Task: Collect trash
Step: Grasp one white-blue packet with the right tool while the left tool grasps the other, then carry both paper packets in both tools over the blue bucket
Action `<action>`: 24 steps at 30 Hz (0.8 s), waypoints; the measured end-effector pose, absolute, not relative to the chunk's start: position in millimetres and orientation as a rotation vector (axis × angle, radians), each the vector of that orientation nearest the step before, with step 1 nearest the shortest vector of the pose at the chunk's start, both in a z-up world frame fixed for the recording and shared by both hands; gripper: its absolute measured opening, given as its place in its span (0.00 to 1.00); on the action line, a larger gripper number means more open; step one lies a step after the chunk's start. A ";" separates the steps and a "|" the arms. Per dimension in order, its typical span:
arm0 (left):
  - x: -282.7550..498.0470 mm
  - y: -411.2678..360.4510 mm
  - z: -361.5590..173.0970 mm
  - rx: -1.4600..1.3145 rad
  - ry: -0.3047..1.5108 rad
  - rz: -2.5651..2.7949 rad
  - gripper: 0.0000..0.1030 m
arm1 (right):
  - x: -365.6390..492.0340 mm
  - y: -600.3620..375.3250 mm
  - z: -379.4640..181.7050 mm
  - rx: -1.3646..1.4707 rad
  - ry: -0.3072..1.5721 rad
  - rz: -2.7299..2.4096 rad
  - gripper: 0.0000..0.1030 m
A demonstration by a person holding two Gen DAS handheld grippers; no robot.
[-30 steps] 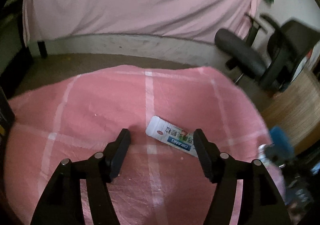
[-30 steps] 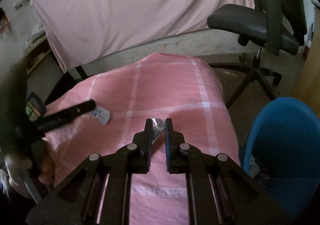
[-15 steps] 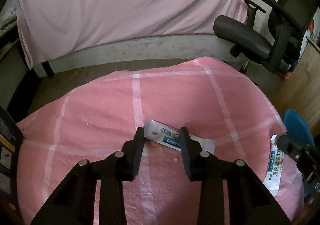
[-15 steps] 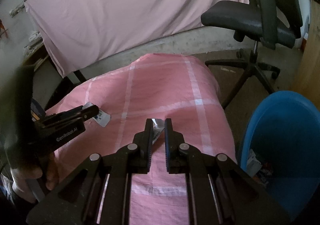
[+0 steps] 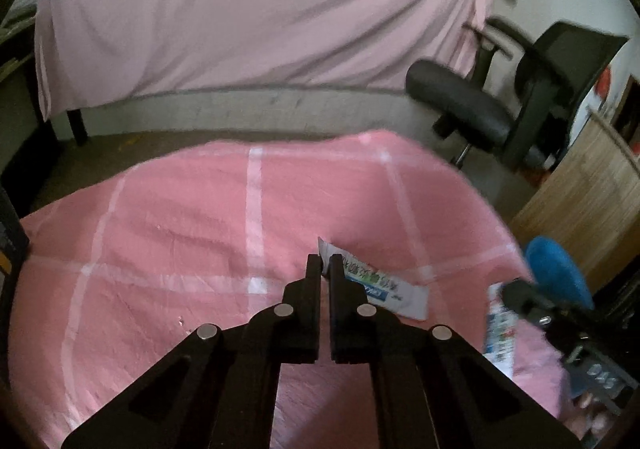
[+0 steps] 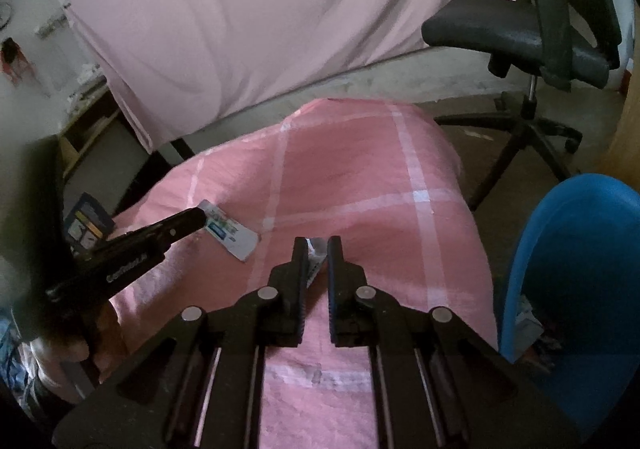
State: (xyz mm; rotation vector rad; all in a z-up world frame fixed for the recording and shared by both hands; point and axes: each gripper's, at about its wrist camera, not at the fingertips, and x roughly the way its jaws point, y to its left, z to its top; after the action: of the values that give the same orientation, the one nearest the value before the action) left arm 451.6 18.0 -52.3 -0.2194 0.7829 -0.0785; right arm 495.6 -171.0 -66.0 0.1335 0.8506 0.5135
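My left gripper (image 5: 325, 264) is shut on the near end of a white wrapper with blue and green print (image 5: 384, 289) that lies on the pink checked cloth (image 5: 200, 233); the same wrapper shows in the right wrist view (image 6: 232, 235), with the left gripper (image 6: 198, 218) at its end. My right gripper (image 6: 317, 245) is shut on a second white wrapper (image 6: 316, 257), held edge-on between the fingers above the cloth (image 6: 360, 169). That wrapper also shows at the right of the left wrist view (image 5: 498, 333).
A blue bin (image 6: 576, 281) with some trash inside stands at the right beside the cloth-covered table. A black office chair (image 6: 532, 33) stands behind it. A pink-sheeted bed (image 5: 260, 17) runs along the back. A dark box (image 6: 86, 223) sits at the table's left.
My left gripper's fingers have closed from wide open onto the end of the printed wrapper. My right gripper has stayed shut on its wrapper, barely shifting.
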 end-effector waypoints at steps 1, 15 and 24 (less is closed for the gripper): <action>447.3 14.4 -47.5 -0.215 0.757 -0.075 0.01 | 494.4 -171.6 -65.7 0.131 0.848 0.514 0.32; 405.0 -25.5 -6.8 -0.138 0.567 -0.064 0.00 | 449.5 -187.5 -33.1 0.102 0.616 0.529 0.26; 379.4 -25.7 8.1 -0.232 0.398 -0.111 0.00 | 423.4 -212.7 -11.0 0.168 0.407 0.578 0.26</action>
State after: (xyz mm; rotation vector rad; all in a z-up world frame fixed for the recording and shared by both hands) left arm 379.4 -25.7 8.1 -0.2324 0.3976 -0.1109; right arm 423.4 -212.7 -11.0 0.1679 0.4074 0.5777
